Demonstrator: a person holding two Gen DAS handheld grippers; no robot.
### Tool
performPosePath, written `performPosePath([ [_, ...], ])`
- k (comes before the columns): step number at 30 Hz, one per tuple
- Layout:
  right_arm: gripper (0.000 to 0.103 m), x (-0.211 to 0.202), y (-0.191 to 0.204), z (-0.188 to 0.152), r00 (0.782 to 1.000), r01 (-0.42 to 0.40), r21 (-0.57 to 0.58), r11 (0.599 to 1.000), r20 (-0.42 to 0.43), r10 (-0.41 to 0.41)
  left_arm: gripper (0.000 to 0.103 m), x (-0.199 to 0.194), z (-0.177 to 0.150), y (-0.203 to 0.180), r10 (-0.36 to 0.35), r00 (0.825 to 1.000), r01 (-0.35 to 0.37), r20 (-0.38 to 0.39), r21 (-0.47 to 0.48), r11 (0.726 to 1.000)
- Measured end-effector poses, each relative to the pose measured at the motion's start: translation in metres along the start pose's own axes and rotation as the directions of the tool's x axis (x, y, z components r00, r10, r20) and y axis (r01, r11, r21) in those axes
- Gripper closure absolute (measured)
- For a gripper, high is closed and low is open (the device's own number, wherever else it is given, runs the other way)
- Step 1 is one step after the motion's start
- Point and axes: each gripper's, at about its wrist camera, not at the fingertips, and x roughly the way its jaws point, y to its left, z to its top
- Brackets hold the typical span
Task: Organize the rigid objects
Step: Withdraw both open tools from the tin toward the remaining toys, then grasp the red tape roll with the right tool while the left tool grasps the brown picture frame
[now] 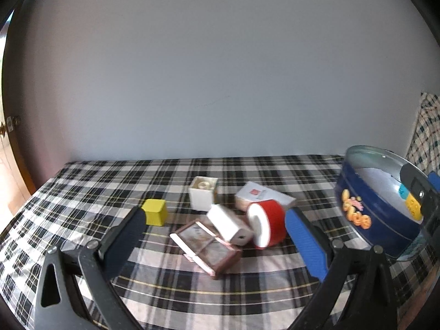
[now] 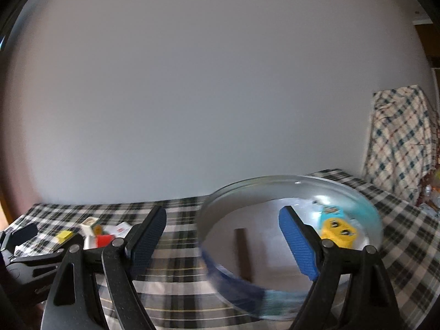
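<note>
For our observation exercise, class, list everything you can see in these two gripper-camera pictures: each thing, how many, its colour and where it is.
Round tin: one, blue with a silvery inside, right side of the bed.
Yellow-and-teal item: one, inside the tin.
Yellow cube: one, left of the pile.
White square box: one, upright, behind the pile.
Red-and-white roll: one, on its side, mid-pile.
White oblong box: one, leaning on the brown box.
Brown box: one, front of the pile.
Flat white box: one, red logo, at the back.
Plaid cloth: one, black and white, covering the bed.
Checked fabric: one, hanging far right.
Left gripper: open, empty.
Right gripper: open, at the tin's rim.
</note>
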Motion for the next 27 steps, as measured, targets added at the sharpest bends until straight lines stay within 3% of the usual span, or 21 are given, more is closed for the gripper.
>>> performPosePath([
  [8,0.017,0.012,0.039,-0.003,0.996,-0.080,-0.030,0.996,-0.042,0.078,0.001,0.017,0.001,0.043,0.055,0.997,-0.057,-0.053,-0.040,0.998],
  [14,0.018,0.031,0.067,-0.006,0.982,-0.148,-0.049,0.988,-0.126,0.141,0.001,0.042,0.002,0.084,0.086,0.984,-0.105,-0.157,-0.123,0.987],
  [17,0.020,0.047,0.083,-0.009,0.962,-0.197,-0.055,0.979,-0.203,0.182,0.001,0.052,0.002,0.097,0.078,0.978,-0.106,-0.195,-0.138,0.985],
  [19,0.028,0.056,0.093,-0.013,0.947,-0.222,-0.053,0.974,-0.251,0.202,0.001,0.057,0.002,0.100,0.063,0.975,-0.090,-0.211,-0.121,0.989],
  [23,0.043,0.081,0.110,-0.019,0.897,-0.286,-0.032,0.958,-0.360,0.256,0.001,0.065,0.002,0.100,0.026,0.970,-0.038,-0.240,-0.045,0.998],
  [27,0.057,0.104,0.121,-0.027,0.841,-0.327,0.003,0.945,-0.455,0.293,0.001,0.068,-0.001,0.086,-0.041,0.961,0.063,-0.273,0.072,0.995],
])
